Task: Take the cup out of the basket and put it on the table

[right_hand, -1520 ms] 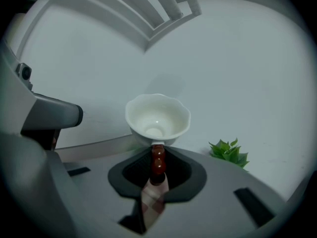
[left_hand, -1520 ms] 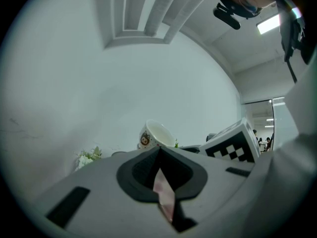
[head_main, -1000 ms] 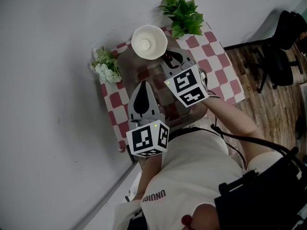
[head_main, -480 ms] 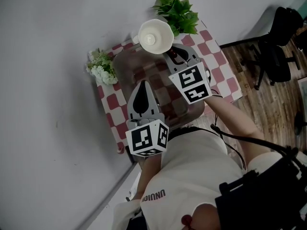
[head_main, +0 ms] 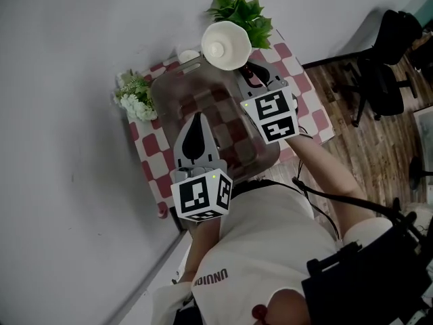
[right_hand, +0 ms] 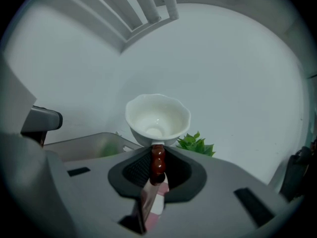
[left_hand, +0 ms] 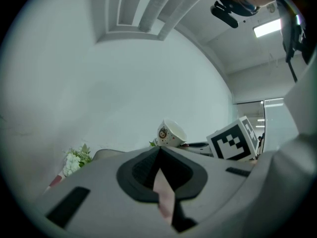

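Observation:
The white cup (head_main: 226, 45) hangs above the far right corner of the clear plastic basket (head_main: 162, 93), its mouth tipped toward the camera. My right gripper (head_main: 247, 73) is shut on its red-brown beaded handle (right_hand: 157, 157); the bowl (right_hand: 157, 118) stands just past the jaw tips. My left gripper (head_main: 196, 117) hovers over the near half of the basket, jaws together with nothing between them. From the left gripper view the cup (left_hand: 171, 134) shows tilted, beside the right gripper's marker cube (left_hand: 233, 140).
A red-and-white checked cloth (head_main: 145, 151) covers the small table against the grey wall. A green plant (head_main: 240, 9) stands at the far right corner, white flowers (head_main: 132, 97) at the left. A small white object (head_main: 189, 56) sits behind the basket. An office chair (head_main: 379, 66) stands on the wood floor.
My right gripper has carried the cup away from over the basket's far end toward the green plant. The left gripper has stayed where it was.

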`<state>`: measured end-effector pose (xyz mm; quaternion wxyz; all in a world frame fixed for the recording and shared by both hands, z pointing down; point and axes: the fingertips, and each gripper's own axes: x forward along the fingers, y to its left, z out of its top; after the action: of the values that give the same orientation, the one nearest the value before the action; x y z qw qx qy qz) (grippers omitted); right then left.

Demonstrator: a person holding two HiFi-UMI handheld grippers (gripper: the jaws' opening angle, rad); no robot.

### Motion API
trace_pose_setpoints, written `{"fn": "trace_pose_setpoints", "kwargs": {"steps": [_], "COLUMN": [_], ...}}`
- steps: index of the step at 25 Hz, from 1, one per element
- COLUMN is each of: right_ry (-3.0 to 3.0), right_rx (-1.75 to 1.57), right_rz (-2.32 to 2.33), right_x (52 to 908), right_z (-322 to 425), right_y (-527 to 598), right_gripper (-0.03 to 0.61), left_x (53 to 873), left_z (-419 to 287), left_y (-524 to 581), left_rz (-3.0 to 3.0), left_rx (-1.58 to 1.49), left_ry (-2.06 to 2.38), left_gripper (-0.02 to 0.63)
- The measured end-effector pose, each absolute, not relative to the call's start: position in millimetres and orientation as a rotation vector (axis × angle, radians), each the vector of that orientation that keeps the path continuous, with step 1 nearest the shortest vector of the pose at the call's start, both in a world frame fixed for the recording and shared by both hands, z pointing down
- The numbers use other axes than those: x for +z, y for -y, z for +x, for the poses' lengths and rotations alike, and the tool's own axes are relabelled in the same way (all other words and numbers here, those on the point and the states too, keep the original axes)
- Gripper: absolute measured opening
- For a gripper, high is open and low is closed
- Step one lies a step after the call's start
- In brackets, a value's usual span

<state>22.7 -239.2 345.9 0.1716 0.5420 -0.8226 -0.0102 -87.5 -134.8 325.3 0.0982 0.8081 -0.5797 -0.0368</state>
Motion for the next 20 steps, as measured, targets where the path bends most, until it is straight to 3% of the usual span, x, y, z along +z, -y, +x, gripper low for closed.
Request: {"fn": "trace_pose_setpoints", "kwargs": {"steps": [20], "right_ry": [2.24], "right_rx": [-0.007], "right_rz": [1.653], "right_x": [350], "right_z": [74], "right_y": [244], "right_gripper": [0.063], "left_x": [326], "left_z": [-75], "left_y": [138], "left_rz": [2.417], "left_rx": [-0.091], "left_ry": [1.691], "left_gripper": [0.012]}}
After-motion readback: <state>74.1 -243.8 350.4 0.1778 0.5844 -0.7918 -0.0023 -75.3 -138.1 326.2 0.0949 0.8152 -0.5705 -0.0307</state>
